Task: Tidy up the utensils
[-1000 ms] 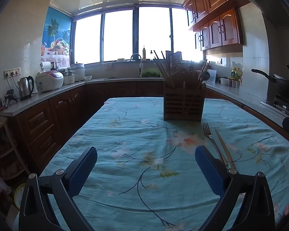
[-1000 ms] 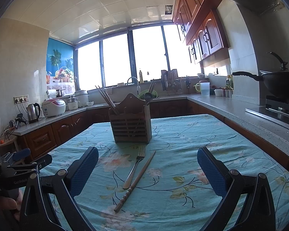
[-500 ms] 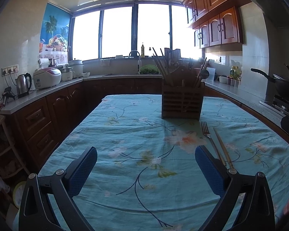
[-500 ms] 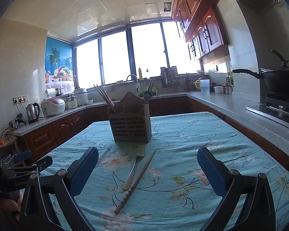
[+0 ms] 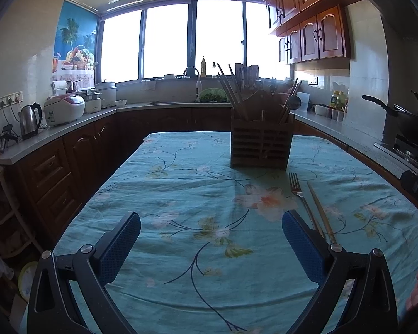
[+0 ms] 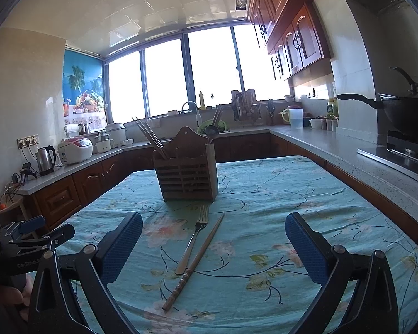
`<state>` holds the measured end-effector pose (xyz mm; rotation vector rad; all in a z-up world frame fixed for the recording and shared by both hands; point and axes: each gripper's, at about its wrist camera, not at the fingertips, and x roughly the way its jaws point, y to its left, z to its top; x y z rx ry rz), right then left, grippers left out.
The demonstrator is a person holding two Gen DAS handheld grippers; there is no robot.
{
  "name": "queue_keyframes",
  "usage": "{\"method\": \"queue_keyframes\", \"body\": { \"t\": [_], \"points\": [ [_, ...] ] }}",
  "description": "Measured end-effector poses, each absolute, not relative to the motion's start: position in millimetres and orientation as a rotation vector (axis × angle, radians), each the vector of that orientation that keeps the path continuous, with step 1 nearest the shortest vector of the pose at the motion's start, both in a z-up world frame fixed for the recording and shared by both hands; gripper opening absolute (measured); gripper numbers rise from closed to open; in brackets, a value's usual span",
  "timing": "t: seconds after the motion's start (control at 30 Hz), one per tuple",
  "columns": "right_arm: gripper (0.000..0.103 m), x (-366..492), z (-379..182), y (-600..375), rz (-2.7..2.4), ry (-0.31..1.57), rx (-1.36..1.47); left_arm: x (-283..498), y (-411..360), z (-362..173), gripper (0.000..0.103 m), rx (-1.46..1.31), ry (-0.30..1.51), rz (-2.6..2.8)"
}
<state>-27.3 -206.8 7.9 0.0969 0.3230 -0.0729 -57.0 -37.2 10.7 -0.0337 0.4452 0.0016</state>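
Right now, left wrist view: left gripper (image 5: 211, 239) is hovering wide open w/ nothing in it, fork (image 5: 302, 199) and chopstick (image 5: 320, 214) lying just right of its right finger, holder (image 5: 260, 146) standing further back. Right wrist view: right gripper (image 6: 213, 240) is gaping empty over both. Fork's looking thin, stiff, prob. slippery on the tablecloth (image 6: 292, 194); pinching mid-handle seems best.
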Motion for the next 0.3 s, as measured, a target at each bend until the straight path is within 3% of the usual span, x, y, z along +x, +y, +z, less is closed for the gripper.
{"method": "queue_keyframes", "body": {
  "t": [0.3],
  "points": [
    [0.103, -24.3, 8.0, -207.8, -0.068, 0.339, 0.098, -54.4, -40.8, 12.3, 0.102, -0.033, 0.454, -0.009]
  ]
}}
